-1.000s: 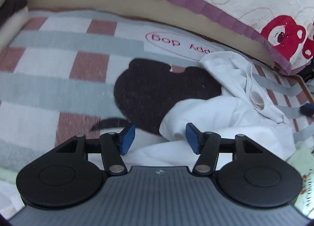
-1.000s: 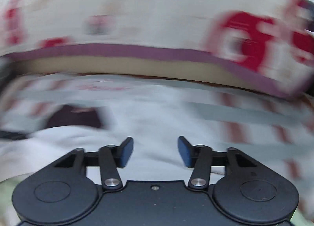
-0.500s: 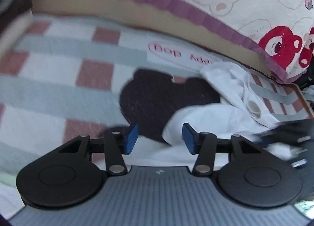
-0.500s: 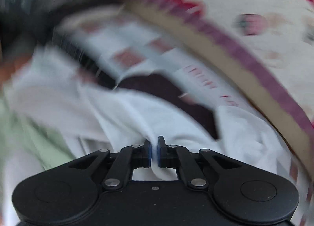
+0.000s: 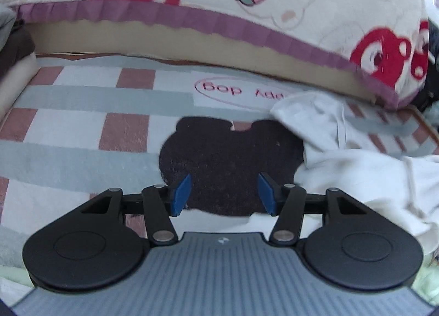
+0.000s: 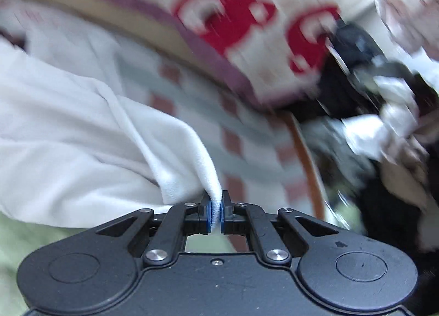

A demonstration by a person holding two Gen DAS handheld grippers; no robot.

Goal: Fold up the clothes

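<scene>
A crumpled white garment (image 5: 356, 178) lies on the right side of a pink, grey and white checked blanket (image 5: 82, 124). My left gripper (image 5: 224, 176) hovers over a dark bear-shaped patch (image 5: 230, 157) of that blanket. Its jaws are opening and nothing is between the blue pads (image 5: 181, 196). The garment's edge lies just to their right. In the right wrist view, which is blurred, my right gripper (image 6: 216, 198) is shut on a pinched fold of the white garment (image 6: 82, 137), and the cloth trails away to the left.
A quilt with red bears and a purple frill (image 5: 301, 14) overhangs the far side of the blanket. Dark clutter and crumpled white items (image 6: 370, 82) sit beyond the blanket's right edge. Pale green cloth (image 6: 27, 239) lies at the near left.
The right gripper closed on the white garment and swung right with it. The cloth slid right, away from the left jaws, baring more of the dark patch. The left gripper rolled slightly.
</scene>
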